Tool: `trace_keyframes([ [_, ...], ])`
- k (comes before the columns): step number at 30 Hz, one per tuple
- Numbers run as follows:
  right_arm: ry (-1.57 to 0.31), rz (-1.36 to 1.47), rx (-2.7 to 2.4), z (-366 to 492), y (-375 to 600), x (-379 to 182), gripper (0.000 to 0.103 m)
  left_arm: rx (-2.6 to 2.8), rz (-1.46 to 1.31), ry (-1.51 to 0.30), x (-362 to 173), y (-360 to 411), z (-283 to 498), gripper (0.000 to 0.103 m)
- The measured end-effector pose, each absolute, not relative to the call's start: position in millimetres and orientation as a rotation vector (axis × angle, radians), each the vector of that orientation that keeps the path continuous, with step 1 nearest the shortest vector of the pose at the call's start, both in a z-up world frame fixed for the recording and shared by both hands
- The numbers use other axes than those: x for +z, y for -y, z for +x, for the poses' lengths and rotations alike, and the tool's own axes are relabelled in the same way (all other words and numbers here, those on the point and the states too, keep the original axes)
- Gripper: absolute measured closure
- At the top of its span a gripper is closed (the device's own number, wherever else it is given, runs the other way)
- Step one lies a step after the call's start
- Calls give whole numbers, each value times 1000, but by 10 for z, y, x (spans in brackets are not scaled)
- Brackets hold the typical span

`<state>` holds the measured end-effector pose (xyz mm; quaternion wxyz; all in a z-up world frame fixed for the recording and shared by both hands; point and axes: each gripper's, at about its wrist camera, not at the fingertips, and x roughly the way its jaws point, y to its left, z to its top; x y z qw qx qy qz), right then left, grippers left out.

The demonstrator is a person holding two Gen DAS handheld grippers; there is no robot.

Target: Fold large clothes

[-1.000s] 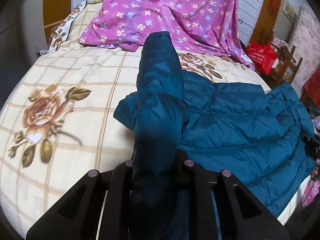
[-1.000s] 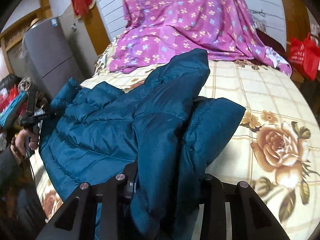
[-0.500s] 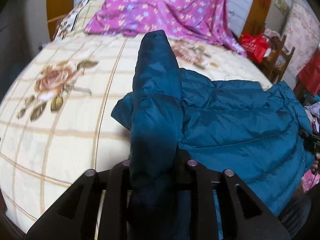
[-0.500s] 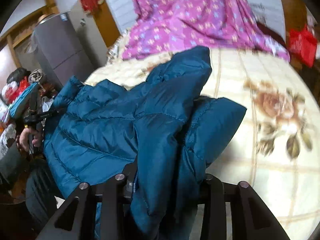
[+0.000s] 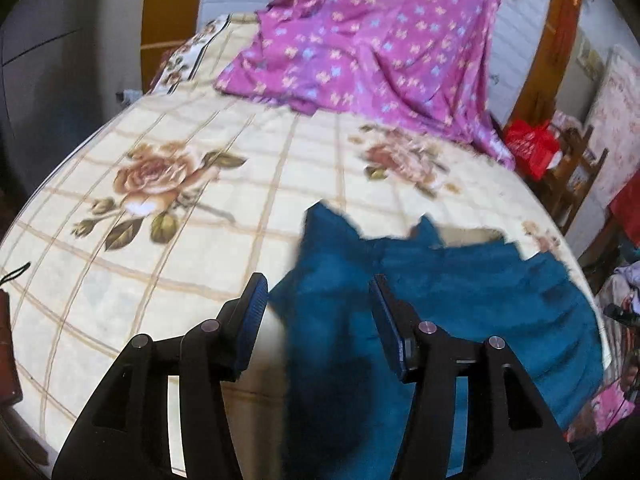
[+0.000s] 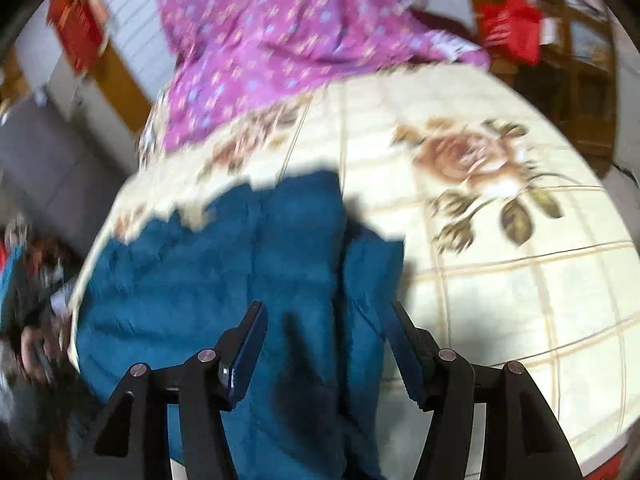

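A teal quilted jacket [image 5: 460,288] lies on the near edge of the bed [image 5: 192,248], blurred in both views. In the left wrist view a fold of it hangs down between the fingers of my left gripper [image 5: 318,294], whose jaws are opening; the pads stand apart from the cloth. In the right wrist view the jacket [image 6: 224,264] spreads left and under my right gripper [image 6: 326,322]. Its jaws are opening too, with jacket cloth lying between them and no pad pressing on it.
A purple flowered sheet [image 5: 372,36] is heaped at the far end of the bed. A red bag [image 5: 530,146] and wooden furniture stand to the right. A person's hand [image 6: 34,354] shows at the left edge of the right wrist view.
Both grippers let go of the jacket and their jaws spread. The raised sleeve folds dropped onto the bed, and both views swung toward the far end.
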<state>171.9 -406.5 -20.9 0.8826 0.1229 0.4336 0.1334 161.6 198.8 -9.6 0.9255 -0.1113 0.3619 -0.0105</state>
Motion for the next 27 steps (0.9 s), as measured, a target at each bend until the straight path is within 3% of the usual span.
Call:
trace_keyframes([
  [1,-861,282,252,1690,4054,-107,38,-41,-231,-731,-73,-1895,1629,39],
  [3,-810,297,274,1679,3915,0,24,-76,-218,-737,-109,-1705,1698,36],
  [7,-872,228,293,1838,3422,-122,23,-67,-165,-797,-416,-1360,1856,36],
  [11,-921,98,206,1977,3150,-633,22,30,-93,-780,-793,-1218,1980,36],
  [17,-851,120,184,2213,3274,-945,0,76,-118,-765,-947,-1319,2345,35],
  [27,-912,149,190,2439,3268,-1020,0,95,-113,-862,-1058,-1318,2669,29],
])
